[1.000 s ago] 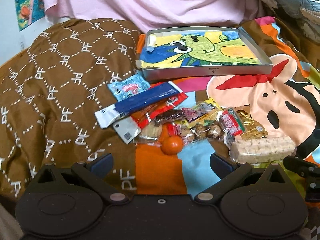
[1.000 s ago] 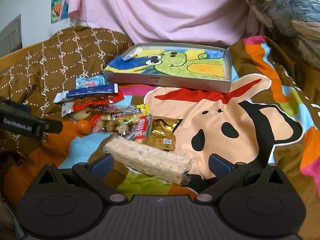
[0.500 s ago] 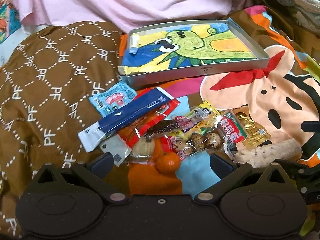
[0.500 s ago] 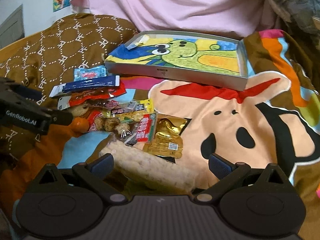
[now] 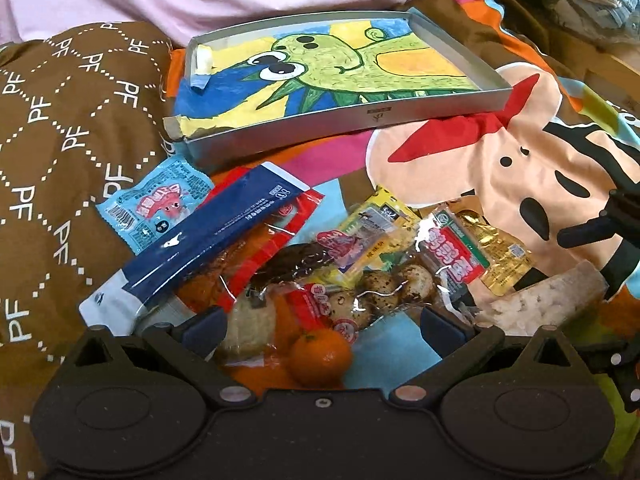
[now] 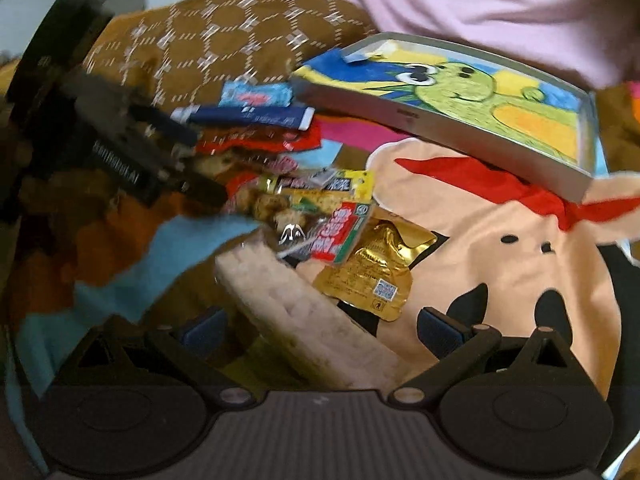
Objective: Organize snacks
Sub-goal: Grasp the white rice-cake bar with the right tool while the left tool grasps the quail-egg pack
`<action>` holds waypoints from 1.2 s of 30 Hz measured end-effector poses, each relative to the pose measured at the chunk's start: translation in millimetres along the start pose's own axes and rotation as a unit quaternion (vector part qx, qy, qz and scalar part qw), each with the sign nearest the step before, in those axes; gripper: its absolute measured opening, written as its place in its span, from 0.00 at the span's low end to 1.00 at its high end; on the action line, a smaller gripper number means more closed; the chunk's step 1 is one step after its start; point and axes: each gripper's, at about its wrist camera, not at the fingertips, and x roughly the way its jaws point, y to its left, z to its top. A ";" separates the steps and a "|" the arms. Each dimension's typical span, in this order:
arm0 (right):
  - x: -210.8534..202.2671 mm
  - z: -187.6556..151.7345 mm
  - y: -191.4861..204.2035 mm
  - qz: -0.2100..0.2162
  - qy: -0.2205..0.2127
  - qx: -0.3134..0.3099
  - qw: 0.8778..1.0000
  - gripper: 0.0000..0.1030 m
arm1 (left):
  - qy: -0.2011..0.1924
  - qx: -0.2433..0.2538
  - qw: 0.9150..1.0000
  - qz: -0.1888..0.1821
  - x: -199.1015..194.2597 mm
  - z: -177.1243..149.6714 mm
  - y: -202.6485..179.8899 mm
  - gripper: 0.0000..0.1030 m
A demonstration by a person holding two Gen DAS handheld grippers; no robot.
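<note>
Bed cover (image 5: 500, 168): soft, uneven ground under everything; I judge anything pressed down on it will sink, not slide.

Tray (image 5: 332, 120), with a dragon drawing on its floor: it lies at the far side of the cover, well apart from my tools, and holds no snack. It looks stiff and thin-walled, the likely place for the snacks.

Rice cake bar (image 6: 304, 316): a long pale block in clear wrap, lying between the spread fingers of my right gripper (image 6: 316, 330), which grips nothing yet. It is probably light and brittle; I would take it across the middle of its long sides, gently.

Blue packet (image 5: 208, 240): long and flat, resting across a red packet (image 5: 276, 248) at the left of the heap. It seems limp and slick; I would hold it by a sealed end.

Bag of quail eggs (image 5: 380, 292): soft film over hard lumps, in the middle of the heap; best pinched at the seam.

Gold sachet (image 6: 372, 272): small and flat, crinkled foil, just beside the bar; an edge grip suits it.

Mandarin (image 5: 320, 356): round, firm, likely to roll. It sits between the wide-open fingers of my left gripper (image 5: 320, 330), untouched; I would close across its widest part.
</note>
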 end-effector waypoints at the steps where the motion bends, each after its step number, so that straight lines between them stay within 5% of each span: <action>1: 0.9 -1.2 1.4 -0.004 0.002 -0.012 1.000 1.00 | -0.002 0.001 1.000 -0.002 0.7 -0.2 1.0 0.99; 15: 12.4 0.0 9.9 -0.002 0.016 -0.032 0.999 0.67 | -0.012 0.062 0.995 -0.071 11.3 3.4 -4.4 0.99; 22: 3.5 -2.6 -4.8 -0.074 0.004 0.051 0.996 0.36 | 0.001 0.128 0.979 -0.158 24.1 6.8 -3.8 0.98; 27: 2.0 -7.6 -22.4 -0.086 -0.002 0.124 0.988 0.36 | 0.007 0.174 0.966 -0.193 34.3 12.8 -2.2 0.97; 36: 3.1 -8.2 -22.8 -0.085 -0.007 0.141 0.986 0.36 | 0.033 0.193 0.939 -0.281 39.9 27.5 0.3 0.93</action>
